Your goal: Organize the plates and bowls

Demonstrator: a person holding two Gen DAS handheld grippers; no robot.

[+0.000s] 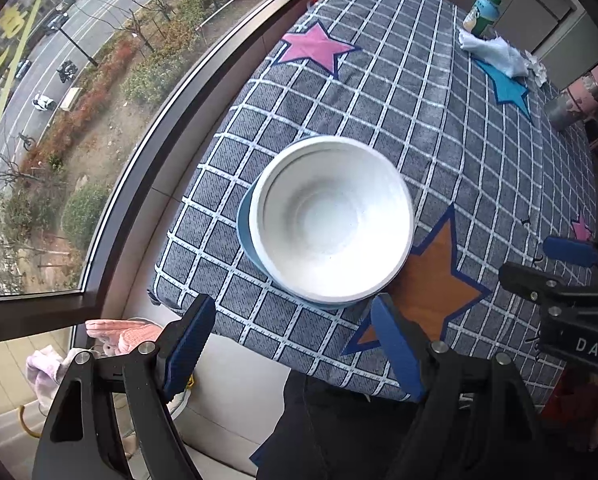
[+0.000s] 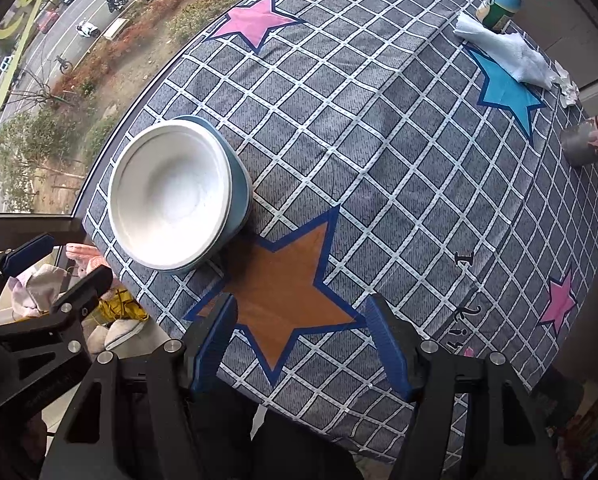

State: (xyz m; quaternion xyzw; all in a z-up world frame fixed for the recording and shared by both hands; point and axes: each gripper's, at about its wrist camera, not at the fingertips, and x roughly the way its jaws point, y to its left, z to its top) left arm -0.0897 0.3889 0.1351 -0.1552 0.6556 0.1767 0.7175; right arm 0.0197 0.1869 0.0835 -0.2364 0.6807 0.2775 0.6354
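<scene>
White against the grey checked cloth (image 1: 439, 92), the bowl (image 1: 331, 220) sits nested in a blue dish (image 1: 245, 220) near the window-side edge of the table, round, so no long axis to line up with. It lies just ahead of the left gripper (image 1: 295, 344), which is nearer; from the right gripper (image 2: 303, 340) it is ahead and to the left. Both grippers stand wide and empty, nothing blocks either, and the bottle (image 2: 499, 4) and crumpled tissue (image 2: 507, 56) sit well apart at the far corner.

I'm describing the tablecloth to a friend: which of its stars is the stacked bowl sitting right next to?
The orange star with the dark blue border. The white bowl sits at its tip, while the pink star and blue star lie far across the cloth.
</scene>
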